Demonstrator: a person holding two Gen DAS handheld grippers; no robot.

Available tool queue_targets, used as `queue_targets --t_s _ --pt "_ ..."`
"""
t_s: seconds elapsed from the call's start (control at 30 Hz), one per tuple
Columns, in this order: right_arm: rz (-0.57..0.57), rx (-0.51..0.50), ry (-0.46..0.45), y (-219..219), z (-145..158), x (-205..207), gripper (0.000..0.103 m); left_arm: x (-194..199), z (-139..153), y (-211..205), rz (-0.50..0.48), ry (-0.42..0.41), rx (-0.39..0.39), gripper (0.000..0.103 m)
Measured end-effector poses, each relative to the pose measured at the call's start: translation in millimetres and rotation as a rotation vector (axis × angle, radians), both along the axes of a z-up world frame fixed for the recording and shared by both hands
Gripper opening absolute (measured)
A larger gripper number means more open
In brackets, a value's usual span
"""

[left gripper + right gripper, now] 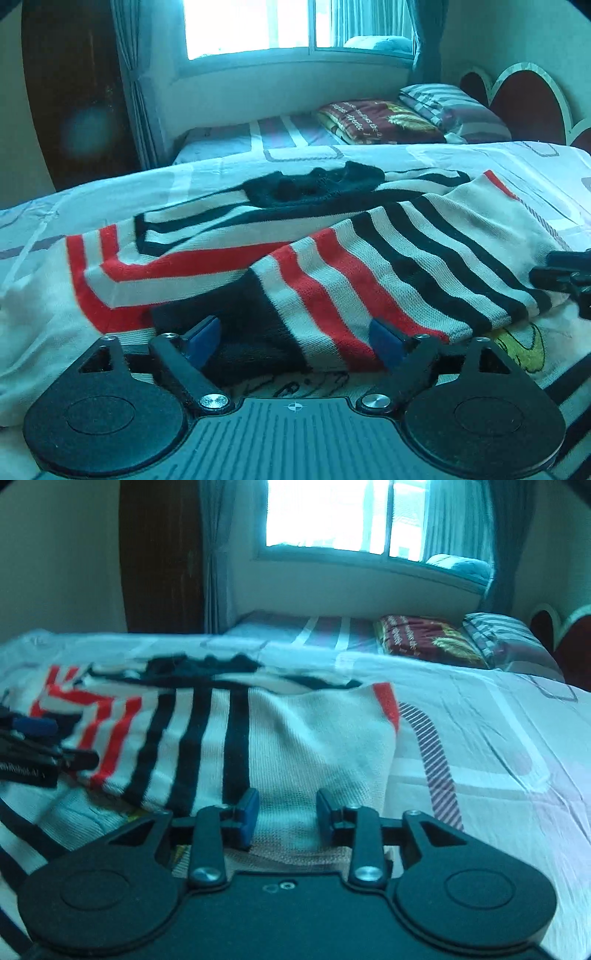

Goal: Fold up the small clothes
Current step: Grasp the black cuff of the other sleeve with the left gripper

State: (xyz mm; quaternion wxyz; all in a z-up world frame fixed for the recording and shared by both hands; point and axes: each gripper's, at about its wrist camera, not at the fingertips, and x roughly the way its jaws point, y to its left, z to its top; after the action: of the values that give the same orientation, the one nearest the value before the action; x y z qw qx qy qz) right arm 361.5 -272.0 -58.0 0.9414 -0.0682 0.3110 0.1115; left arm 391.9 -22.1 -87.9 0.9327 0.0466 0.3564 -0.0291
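Observation:
A small knitted sweater (369, 258), white with red and black stripes and a dark collar, lies on the bed with one part folded over the rest. My left gripper (295, 341) stands open at the near edge; the folded striped part lies between its blue pads (203, 339), which do not press on it. In the right wrist view the same sweater (295, 738) spreads ahead, and my right gripper (286, 818) is open over its white right part, nothing pinched. Each gripper shows in the other's view: right gripper (565, 277), left gripper (33, 746).
The pale patterned bedsheet (480, 746) stretches to the right of the sweater. At the far end lie a folded dark red blanket (376, 122) and a striped pillow (450, 107) by a red heart-shaped headboard (528, 99). A window (251, 26) and a dark wardrobe (74, 92) stand behind.

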Motion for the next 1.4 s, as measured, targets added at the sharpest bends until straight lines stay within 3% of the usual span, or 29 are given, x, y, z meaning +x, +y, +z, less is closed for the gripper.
queue_targets --t_s 0.17,0.3,0.37,0.47,0.53,0.6,0.67,0.97,1.13,1.17,1.23,1.27,1.33,1.4 --pt "-0.035 0.047 -0.013 -11 5 -16 0.041 -28 6 31 0.07 -0.021 0.013 0.103" --pt "-0.067 0.091 -0.023 -20 17 -28 0.041 -71 18 94 0.195 -0.087 -0.089 0.103" --pt "-0.083 0.115 -0.025 -25 22 -34 0.041 -95 23 134 0.313 -0.142 -0.14 0.101" --pt "-0.1 0.14 -0.011 -32 24 -40 0.042 -126 26 215 0.559 -0.19 -0.258 0.093" --pt "-0.112 0.152 -0.006 -36 24 -44 0.044 -143 21 272 0.725 -0.198 -0.386 0.09" --pt "-0.133 0.167 0.001 -40 24 -46 0.046 -158 12 320 0.851 -0.202 -0.52 0.076" --pt "-0.151 0.194 0.009 -44 24 -46 0.046 -167 0 355 0.94 -0.185 -0.592 0.069" --pt "-0.177 0.24 0.0 -42 30 -44 0.049 -149 -16 412 0.924 -0.179 -0.741 0.067" --pt "-0.173 0.245 0.004 -37 28 -39 0.051 -138 -21 429 0.937 -0.229 -0.793 0.065" --pt "-0.173 0.246 0.008 -37 27 -38 0.051 -139 -23 430 0.956 -0.246 -0.809 0.058" --pt "-0.173 0.249 0.015 -36 24 -36 0.051 -142 -26 432 0.991 -0.247 -0.798 0.033" --pt "-0.174 0.25 0.018 -36 24 -34 0.051 -141 -30 433 1.013 -0.237 -0.785 0.012" --pt "-0.174 0.251 0.021 -36 23 -32 0.051 -143 -35 436 1.021 -0.231 -0.778 0.009" --pt "-0.174 0.256 0.017 -36 23 -31 0.051 -137 -28 429 1.019 -0.214 -0.714 0.006"
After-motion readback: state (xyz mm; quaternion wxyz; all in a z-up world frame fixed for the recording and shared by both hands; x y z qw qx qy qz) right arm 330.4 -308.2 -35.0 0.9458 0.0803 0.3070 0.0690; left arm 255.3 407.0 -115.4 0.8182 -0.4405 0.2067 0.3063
